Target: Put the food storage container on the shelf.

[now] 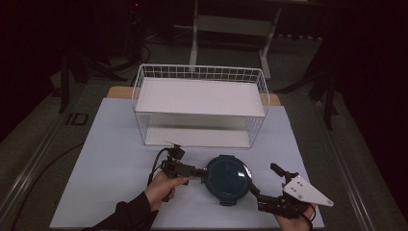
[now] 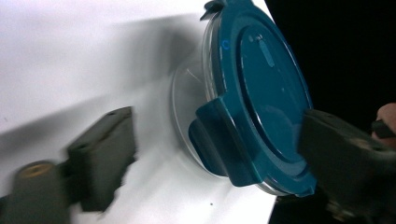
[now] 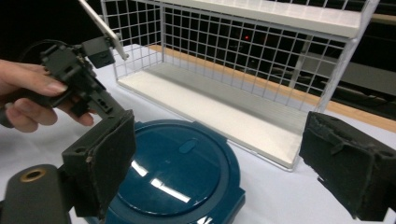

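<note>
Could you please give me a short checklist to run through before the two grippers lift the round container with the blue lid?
1. Left gripper at the container: ok, its open jaws straddle the rim on the left side, around a lid clip.
2. Left pads pressing on the rim: not ok, gaps show on both sides in the left gripper view.
3. Right gripper at the container: ok, beside its right edge, jaws open.
4. Right jaws around the rim: cannot tell.
5. Blue lid seated flat: ok; whether every clip is latched, cannot tell.
6. Wire shelf rack free: ok, both its white shelves are bare.
</note>
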